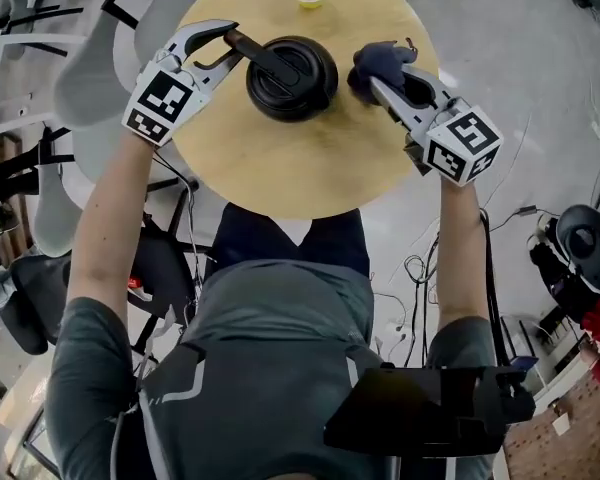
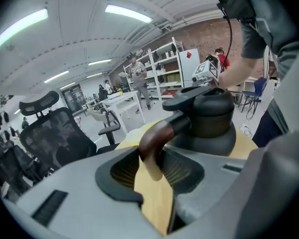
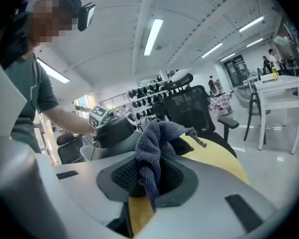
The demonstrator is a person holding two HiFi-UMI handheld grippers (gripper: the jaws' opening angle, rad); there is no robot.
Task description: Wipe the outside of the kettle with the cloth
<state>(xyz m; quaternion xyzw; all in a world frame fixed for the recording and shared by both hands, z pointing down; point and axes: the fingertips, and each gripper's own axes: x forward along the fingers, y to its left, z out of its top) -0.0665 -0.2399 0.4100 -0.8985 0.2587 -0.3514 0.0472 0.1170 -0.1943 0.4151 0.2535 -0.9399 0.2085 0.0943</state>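
Right tool (image 1: 385, 90) pinches nubby dark-blue cloth (image 1: 378, 60) beside rounded black kettle (image 1: 292, 76).

Left gripper (image 1: 228, 46) clamping handle (image 1: 252, 54), right gripper (image 1: 380, 81) pinching cloth (image 1: 376, 60), arms extended

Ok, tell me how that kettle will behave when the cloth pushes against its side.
The kettle looks squat and wide-based, so it should slide rather than tip. Its smooth black body is probably slippery on the wooden table. The left gripper closed on its handle should steady it against the cloth in the right gripper.
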